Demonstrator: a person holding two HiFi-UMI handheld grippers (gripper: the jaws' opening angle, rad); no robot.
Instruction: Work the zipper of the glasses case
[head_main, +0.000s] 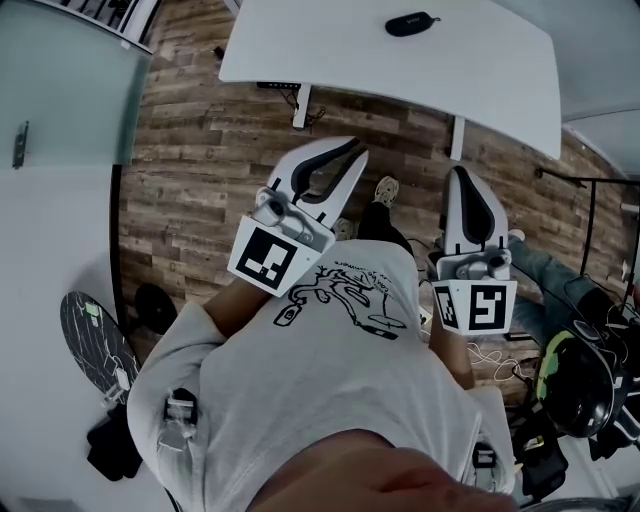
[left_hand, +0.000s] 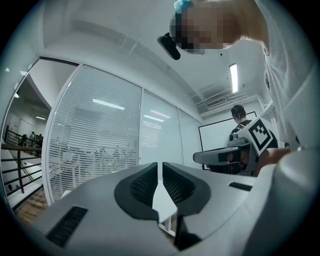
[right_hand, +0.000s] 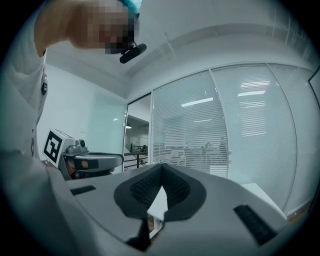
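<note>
White shirt (head_main: 330, 380) nearest, both grippers held up in front of it. Left gripper (head_main: 350, 152) fingers drawn to a thin slit, right gripper (head_main: 462, 172) fingers together — neither holds anything. Glasses case (head_main: 411, 23) lies well beyond both fingertips on the white table (head_main: 300, 50) — wood floor (head_main: 200, 150) between.

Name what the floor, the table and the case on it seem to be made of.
Floor: wood planks or wood-look laminate, matte; grain and seams show.
Table: smooth white top, probably laminate; even, faint sheen.
Case: dark, matte, maybe fabric or faux leather; too small to tell.
</note>
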